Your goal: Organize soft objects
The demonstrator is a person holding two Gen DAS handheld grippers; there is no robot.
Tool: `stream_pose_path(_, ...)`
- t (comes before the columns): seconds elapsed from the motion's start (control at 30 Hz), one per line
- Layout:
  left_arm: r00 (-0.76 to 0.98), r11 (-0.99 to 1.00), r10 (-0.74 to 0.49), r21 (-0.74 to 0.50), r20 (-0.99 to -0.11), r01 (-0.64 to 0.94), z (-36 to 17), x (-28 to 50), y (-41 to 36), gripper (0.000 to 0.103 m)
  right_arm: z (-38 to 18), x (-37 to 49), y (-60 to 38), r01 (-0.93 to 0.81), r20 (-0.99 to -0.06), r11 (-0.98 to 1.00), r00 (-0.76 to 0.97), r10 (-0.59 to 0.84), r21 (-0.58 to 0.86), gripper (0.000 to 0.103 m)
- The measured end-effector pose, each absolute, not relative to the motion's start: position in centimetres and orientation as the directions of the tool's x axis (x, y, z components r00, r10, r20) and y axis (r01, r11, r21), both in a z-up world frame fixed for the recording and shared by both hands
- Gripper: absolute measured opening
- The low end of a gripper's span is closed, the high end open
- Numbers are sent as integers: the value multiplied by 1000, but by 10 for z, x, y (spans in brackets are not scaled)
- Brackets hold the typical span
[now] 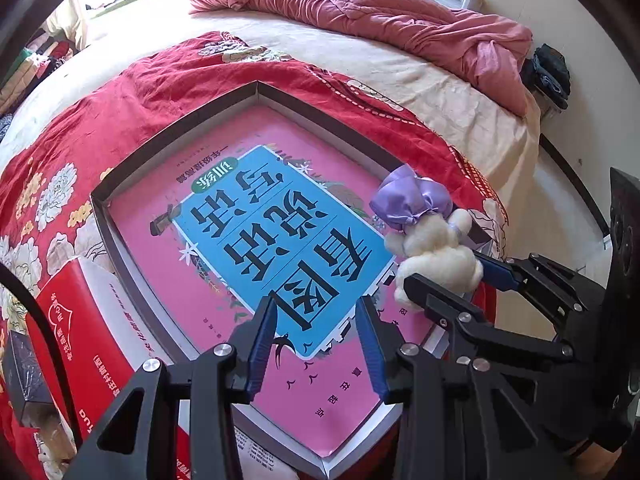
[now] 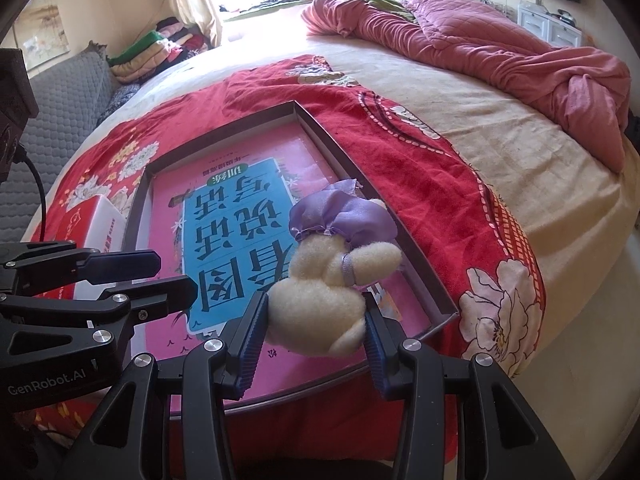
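Observation:
A cream plush toy (image 2: 316,308) in a purple satin dress hangs over the right side of a shallow dark-rimmed box (image 2: 296,106). My right gripper (image 2: 316,300) is shut on the toy's body, its blue pads (image 2: 252,336) pressing both sides. In the left wrist view the toy (image 1: 436,256) sits at the right in the right gripper (image 1: 444,270). My left gripper (image 1: 314,304) hovers open above the pink and blue book (image 1: 280,240) lying in the box (image 1: 256,88), nothing between its fingers. It also shows at the left of the right wrist view as the left gripper (image 2: 176,272).
The box rests on a red floral blanket (image 1: 160,80) spread over a cream-sheeted bed (image 2: 440,92). A red and white carton (image 1: 80,320) lies left of the box. A rumpled pink quilt (image 2: 480,32) lies at the far side, folded clothes (image 2: 160,48) beyond the bed.

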State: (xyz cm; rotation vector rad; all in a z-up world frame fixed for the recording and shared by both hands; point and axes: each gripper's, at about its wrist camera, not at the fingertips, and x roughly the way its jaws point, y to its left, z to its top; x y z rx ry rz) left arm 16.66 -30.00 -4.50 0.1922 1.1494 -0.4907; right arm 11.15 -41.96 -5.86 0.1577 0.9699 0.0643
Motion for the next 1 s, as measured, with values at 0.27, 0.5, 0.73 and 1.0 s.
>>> stream_pose_path(0.27, 298, 876, -261, -96, -918, 472, -53, 167, -305, 41, -67, 114, -423, 26, -832, 986, 541, 122, 162, 48)
stream_pose_path(0.5, 294, 874, -270, -105, -917, 474, -54, 167, -304, 27, -65, 114, -423, 26, -828, 987, 547, 119, 159, 49)
stream_pose_path(0.73, 291, 869, -276, -109, -916, 482, -54, 165, -305, 17, -61, 113, -421, 20, -826, 989, 553, 112, 148, 49)
stream_pose_path(1.0, 303, 877, -281, -116, -910, 466, -48, 163, -301, 15, -55, 110, -422, 20, -818, 989, 565, 110, 147, 49)
